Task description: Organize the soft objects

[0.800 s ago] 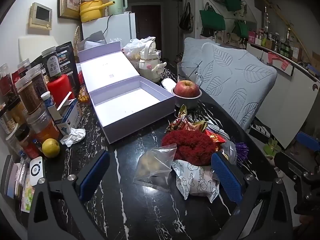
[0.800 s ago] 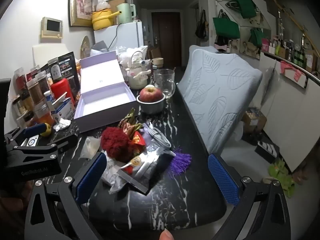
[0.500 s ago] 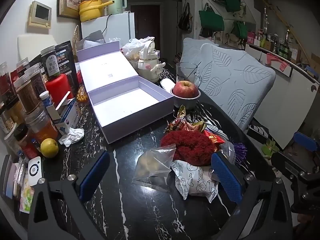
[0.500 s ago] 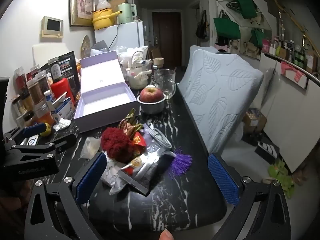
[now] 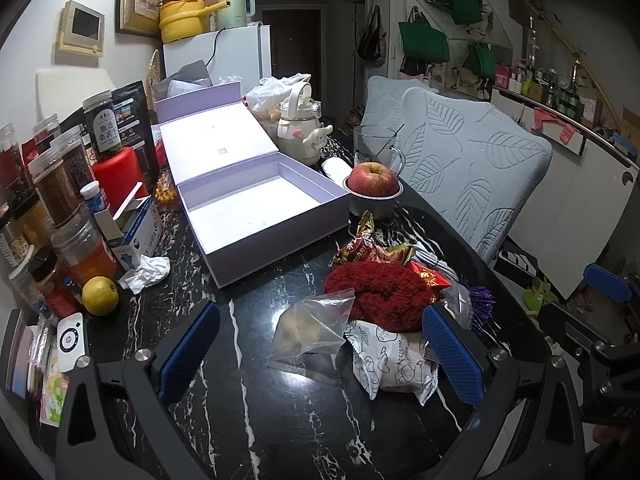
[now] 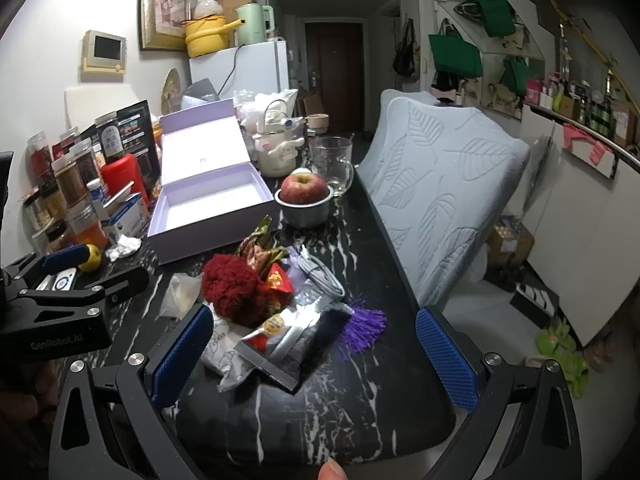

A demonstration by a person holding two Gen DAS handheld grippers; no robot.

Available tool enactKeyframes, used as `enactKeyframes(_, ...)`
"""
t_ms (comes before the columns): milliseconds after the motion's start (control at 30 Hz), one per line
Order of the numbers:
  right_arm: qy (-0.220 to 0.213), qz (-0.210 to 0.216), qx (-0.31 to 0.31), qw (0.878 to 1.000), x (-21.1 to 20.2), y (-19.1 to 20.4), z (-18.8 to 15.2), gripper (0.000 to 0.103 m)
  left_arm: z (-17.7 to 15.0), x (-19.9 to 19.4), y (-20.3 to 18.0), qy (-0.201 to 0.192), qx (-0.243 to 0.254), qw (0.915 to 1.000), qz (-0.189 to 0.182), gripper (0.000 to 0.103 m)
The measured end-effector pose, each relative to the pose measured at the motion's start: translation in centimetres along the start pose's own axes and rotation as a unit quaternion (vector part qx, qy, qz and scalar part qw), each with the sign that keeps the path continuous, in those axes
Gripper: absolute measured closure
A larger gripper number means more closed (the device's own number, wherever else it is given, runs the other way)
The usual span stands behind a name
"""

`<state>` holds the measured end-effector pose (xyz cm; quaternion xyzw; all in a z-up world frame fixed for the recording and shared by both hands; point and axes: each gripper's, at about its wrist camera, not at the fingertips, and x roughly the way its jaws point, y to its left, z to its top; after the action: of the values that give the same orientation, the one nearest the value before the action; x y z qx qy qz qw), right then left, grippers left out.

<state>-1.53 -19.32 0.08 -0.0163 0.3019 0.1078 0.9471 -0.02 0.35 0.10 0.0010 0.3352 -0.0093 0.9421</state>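
Observation:
A pile of soft things lies on the black marble table point(image 5: 288, 412): a fuzzy red item point(image 5: 380, 292) point(image 6: 234, 290), a clear plastic bag point(image 5: 308, 326), a white printed pouch point(image 5: 394, 362), snack wrappers point(image 5: 368, 246) and a purple tassel point(image 6: 364, 326). Behind the pile stands an open lilac box point(image 5: 256, 208) point(image 6: 212, 204), empty inside. My left gripper point(image 5: 318, 354) is open just in front of the pile, nothing between its fingers. My right gripper point(image 6: 314, 354) is open too, hovering over the pile's near edge. The left gripper point(image 6: 80, 276) shows at the left of the right wrist view.
An apple in a grey bowl point(image 5: 374, 184), a glass mug point(image 6: 330, 160) and a cream kettle point(image 5: 300, 132) stand behind the pile. Jars, a red can point(image 5: 116, 176), a carton and a lemon point(image 5: 100, 296) crowd the left edge. A grey leaf-patterned cushion point(image 6: 440, 184) borders the right.
Both views have crept slightly closer to the pile. Both grippers stay open and nothing on the table has moved.

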Motion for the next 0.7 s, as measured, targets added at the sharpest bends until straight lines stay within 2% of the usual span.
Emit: enactKeyframes(700,0.002,0.004,-0.003,1.000,0.31,0.35,0.16,0.000,0.11,-0.19,0.86,0.000,-0.006,1.0000,0.005,0.000)
